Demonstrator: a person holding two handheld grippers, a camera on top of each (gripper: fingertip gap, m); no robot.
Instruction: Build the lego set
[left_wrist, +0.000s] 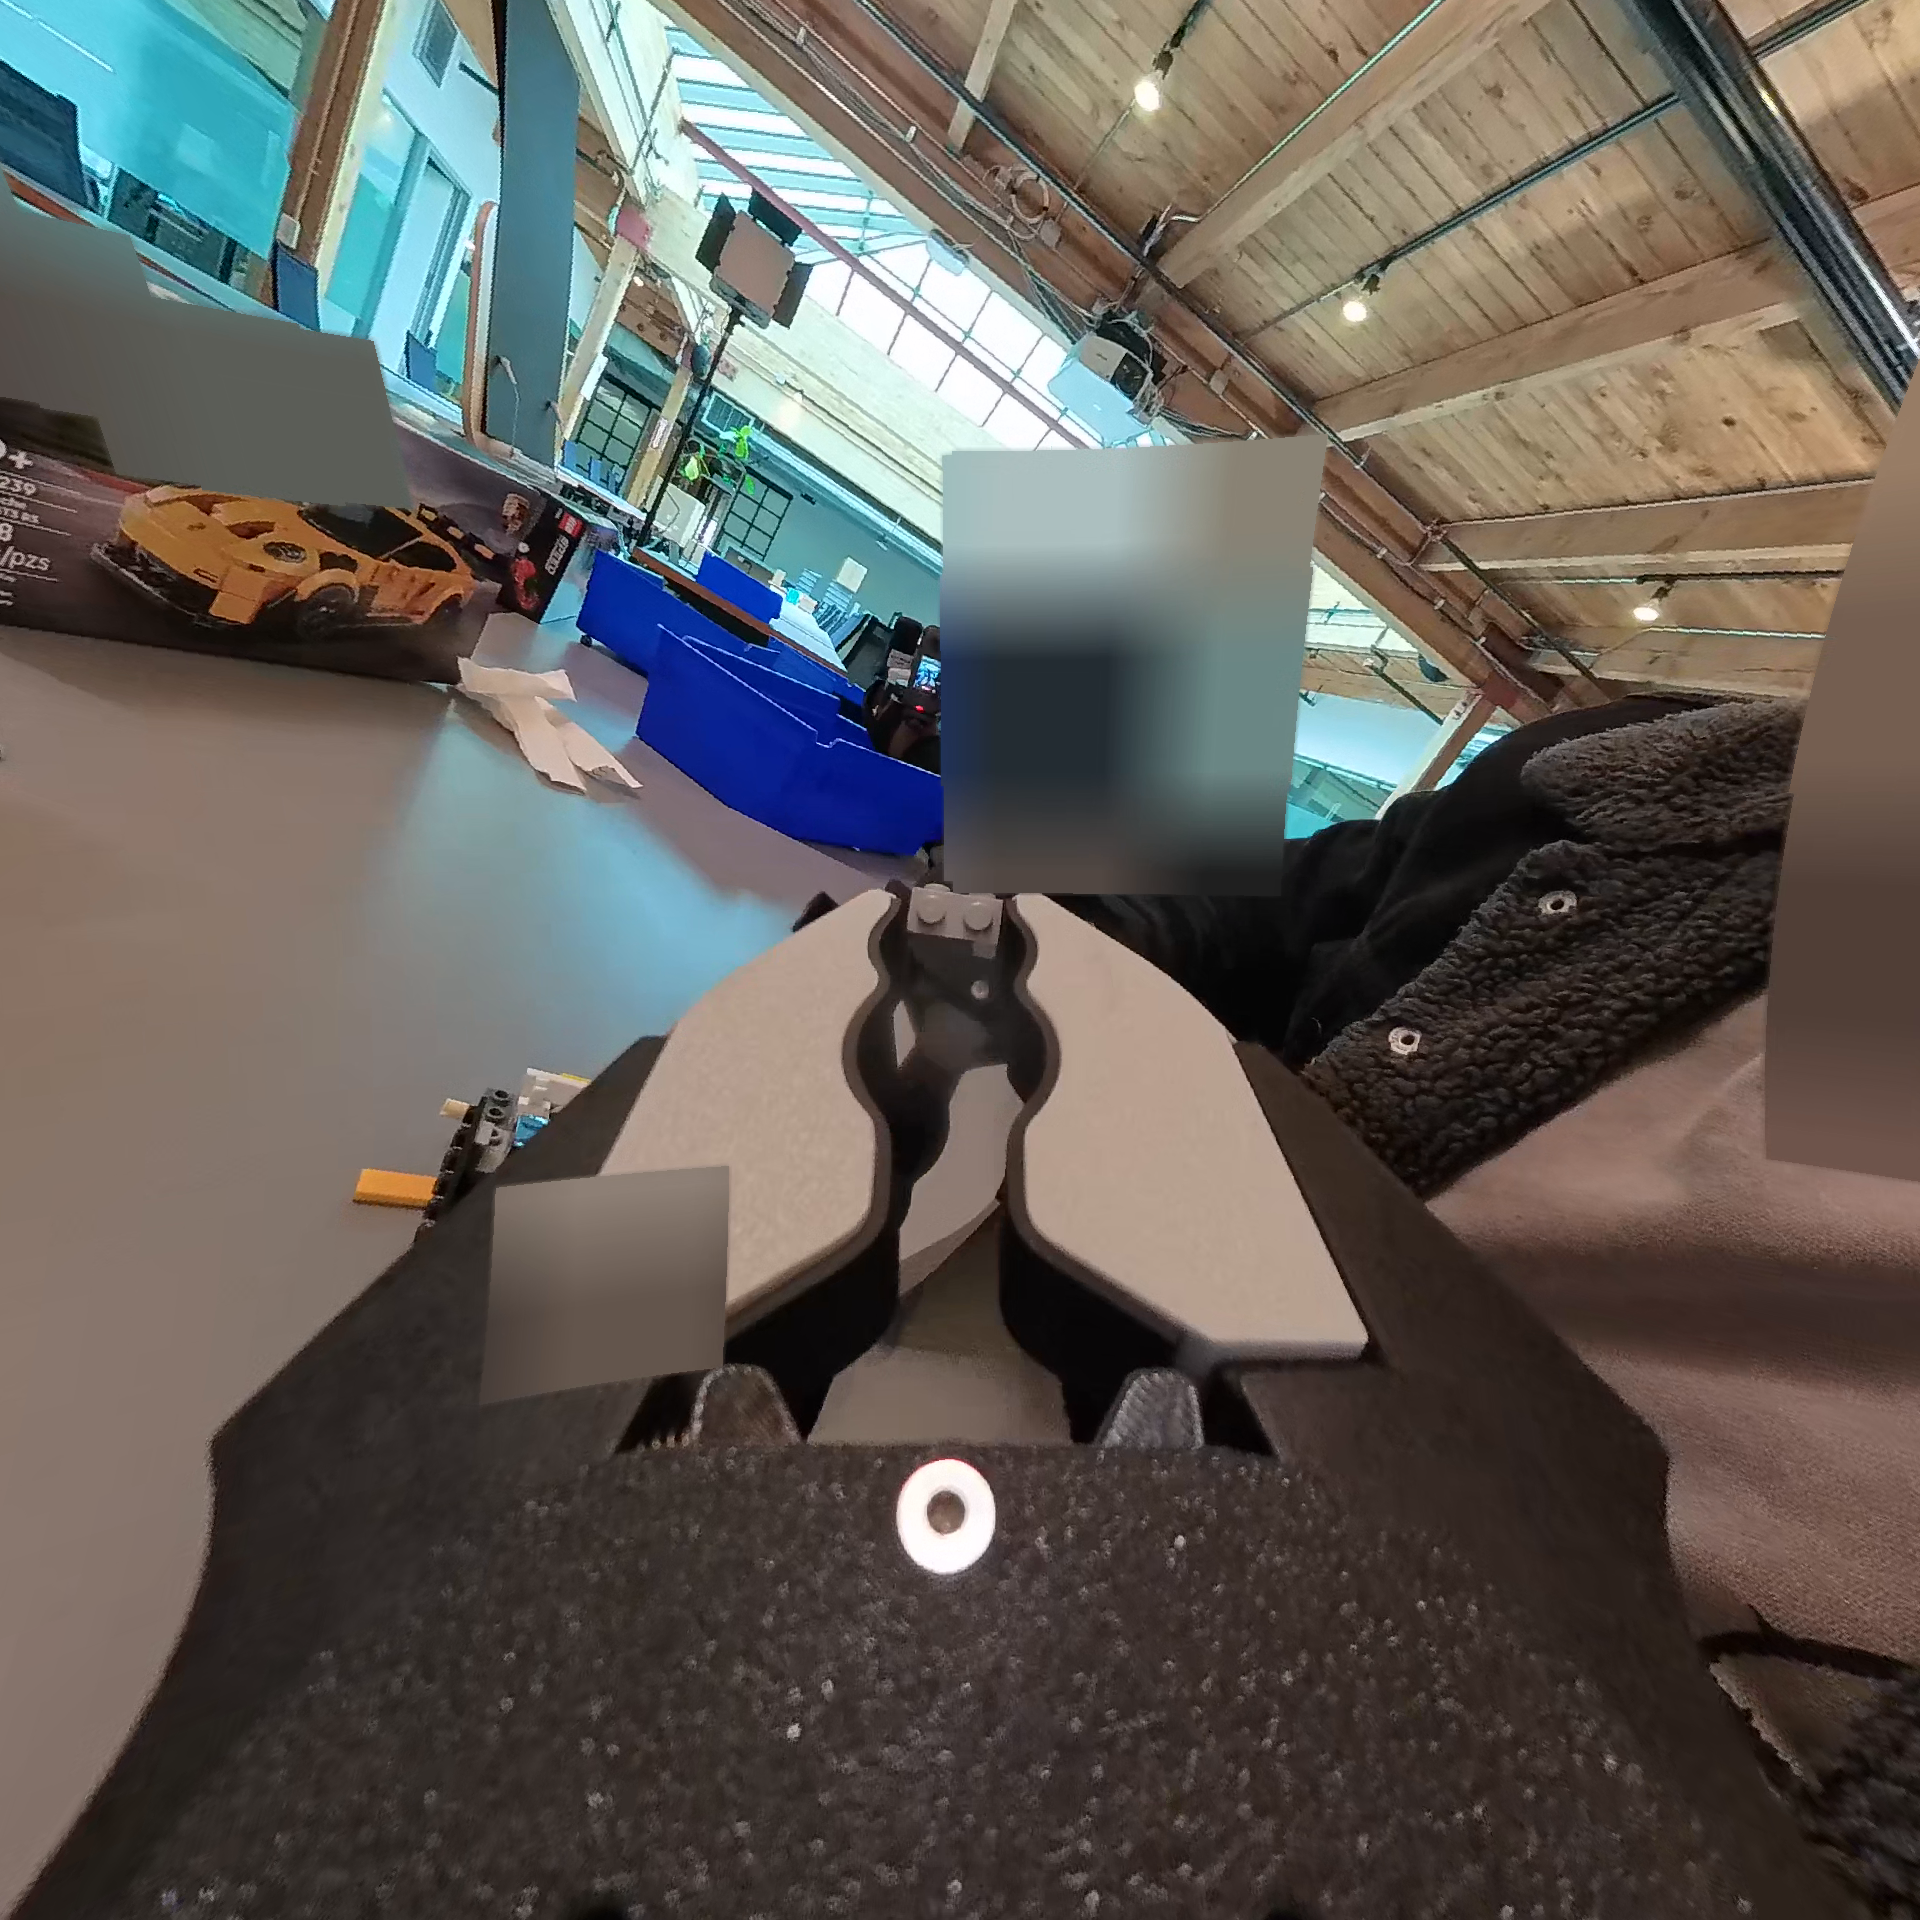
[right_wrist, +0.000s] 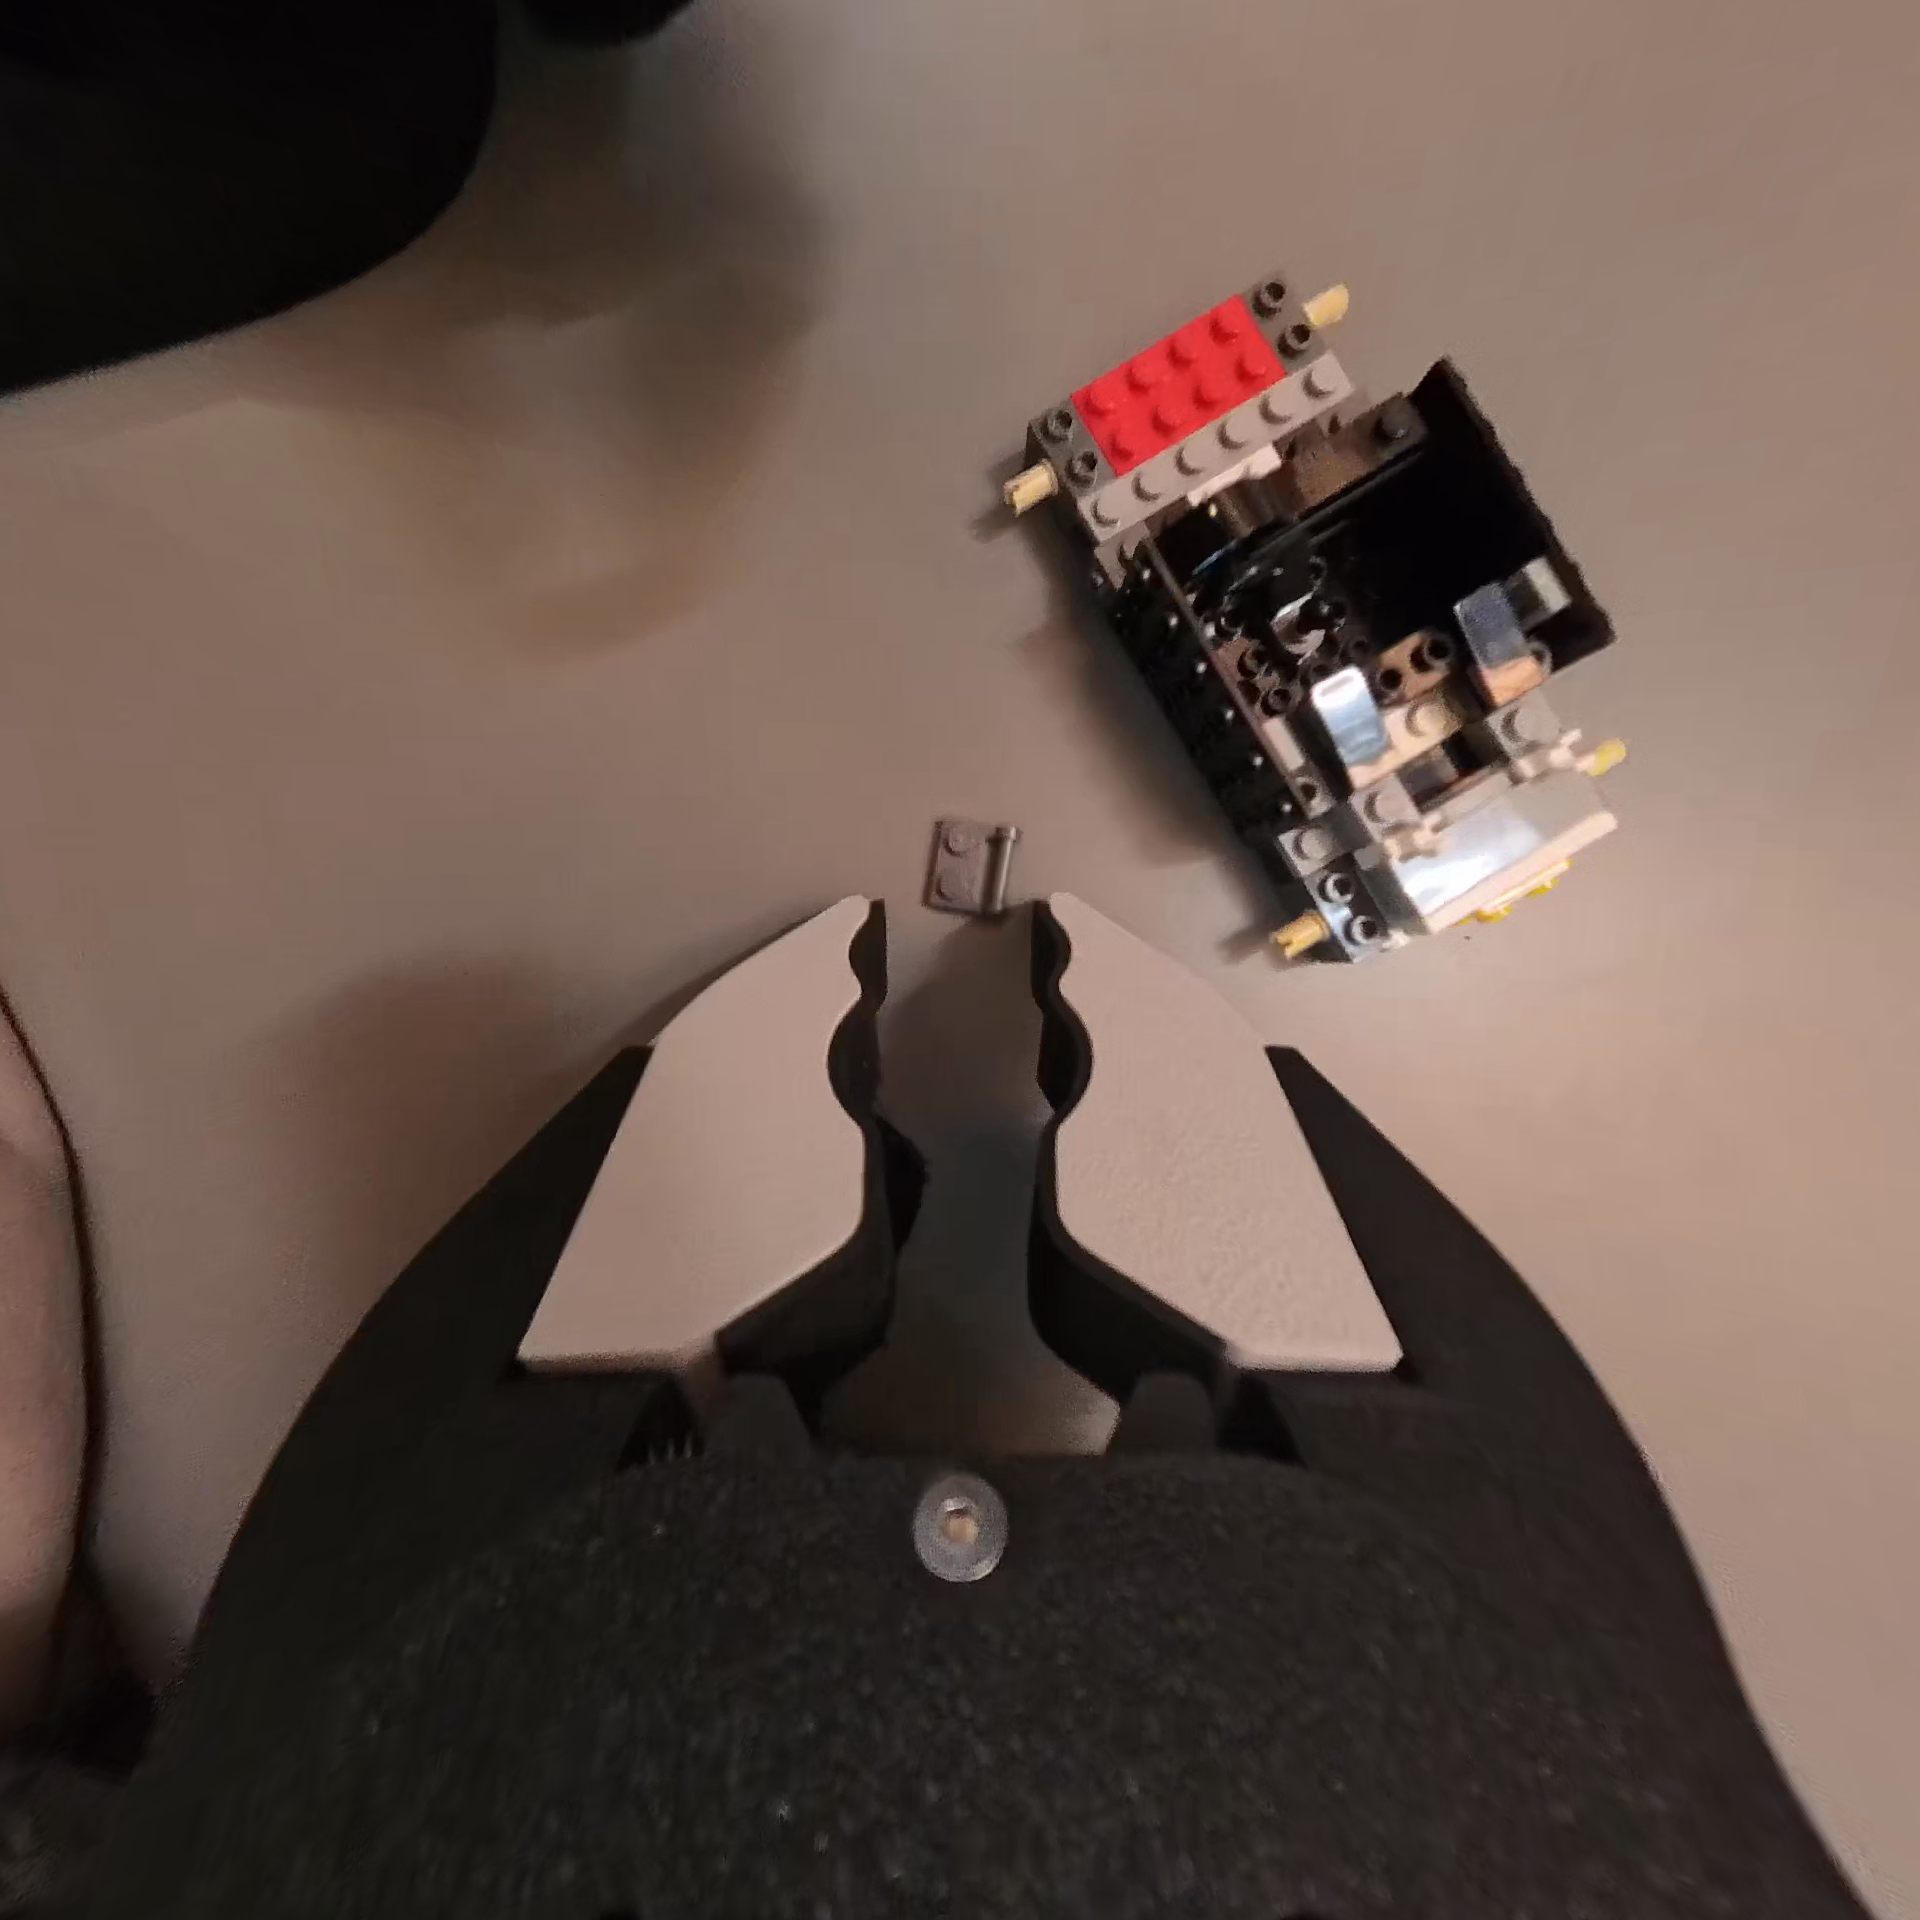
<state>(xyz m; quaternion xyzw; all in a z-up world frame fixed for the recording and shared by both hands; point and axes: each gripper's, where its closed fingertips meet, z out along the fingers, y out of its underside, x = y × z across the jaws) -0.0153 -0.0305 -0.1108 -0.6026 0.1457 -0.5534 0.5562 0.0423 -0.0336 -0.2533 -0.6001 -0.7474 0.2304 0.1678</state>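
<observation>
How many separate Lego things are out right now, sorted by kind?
Loose plates: 3 - grey in left claw, dark grey before right claw, orange on table.
Part-built car: 1
Box: 1
Total: 5

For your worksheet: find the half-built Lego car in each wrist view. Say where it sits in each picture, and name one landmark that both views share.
Left wrist view: only one end of the car shows, at left of centre, mostly hidden behind the left gripper.
Right wrist view: the whole car lies at upper right, right of the open right gripper.
Shared landmark: the grey table.
</observation>
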